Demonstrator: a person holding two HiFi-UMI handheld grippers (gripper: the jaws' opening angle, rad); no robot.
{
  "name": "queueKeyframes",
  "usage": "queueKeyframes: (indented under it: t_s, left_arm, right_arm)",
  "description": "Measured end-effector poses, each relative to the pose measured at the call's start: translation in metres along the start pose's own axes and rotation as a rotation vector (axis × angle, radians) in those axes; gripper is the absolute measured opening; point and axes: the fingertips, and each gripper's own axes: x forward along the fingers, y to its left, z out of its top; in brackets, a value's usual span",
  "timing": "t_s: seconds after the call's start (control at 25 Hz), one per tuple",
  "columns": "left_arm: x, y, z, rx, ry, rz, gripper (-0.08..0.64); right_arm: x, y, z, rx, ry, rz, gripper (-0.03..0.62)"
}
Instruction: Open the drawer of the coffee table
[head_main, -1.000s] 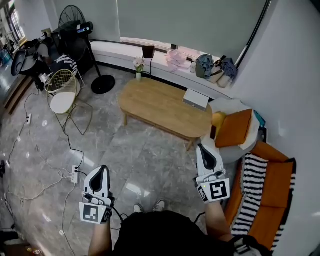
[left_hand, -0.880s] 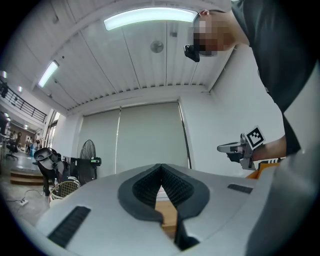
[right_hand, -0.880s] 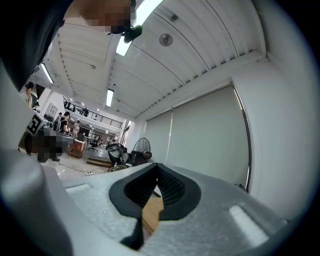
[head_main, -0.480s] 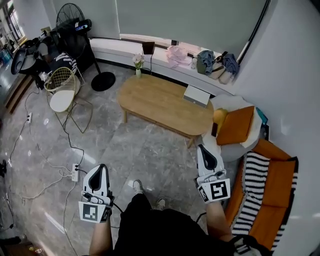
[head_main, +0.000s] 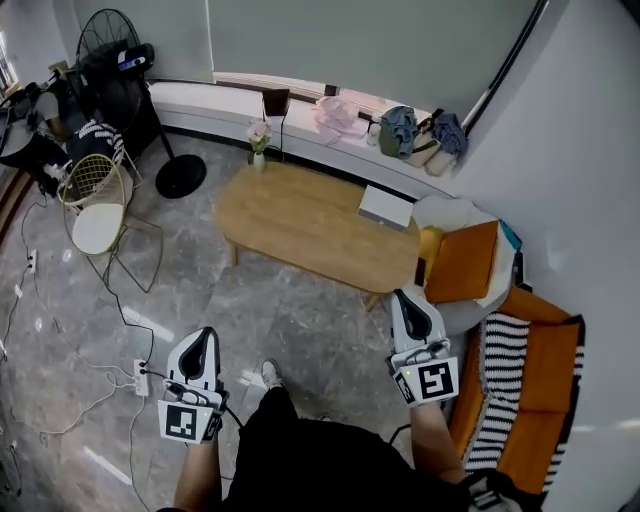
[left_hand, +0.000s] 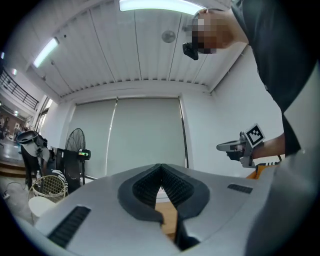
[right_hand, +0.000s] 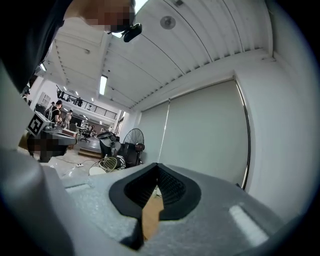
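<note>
Seen from the head view, looking steeply down: at the lower left of the frame the left gripper (head_main: 201, 340) is held out in front of the person. Its jaws are closed together with nothing between them, as the left gripper view confirms. At the lower right the right gripper (head_main: 407, 300) is held the same way, its jaws likewise brought together and empty. Both are pointed toward the top of the frame, over grey stone floor (head_main: 300, 310).

The coffee table (head_main: 300, 220), oval and wooden, is found above them at the centre of the frame, well apart from both grippers. Its long axis is laid from the left of the frame down toward the right. A white box (head_main: 385, 207) is set on its right end. The right gripper is judged the nearer, lying below that right end. No drawer front or handle can be made out from here, so the table would probably have to be approached first.
</note>
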Motion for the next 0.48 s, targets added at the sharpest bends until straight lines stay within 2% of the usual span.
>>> queueKeyframes:
  t_s: [0.24,0.48]
  left_arm:
    - [0.055,0.077,-0.005,-0.023,0.023,-0.048,0.008]
    - [0.084,0.110,-0.022,-0.082,0.015,-0.068,0.008]
  right_arm:
    - [0.088,0.013,0.024,-0.025,-0.001,-0.026,0.005]
    - [0.129,0.020,0.032,-0.044,0.018,-0.027,0.005]
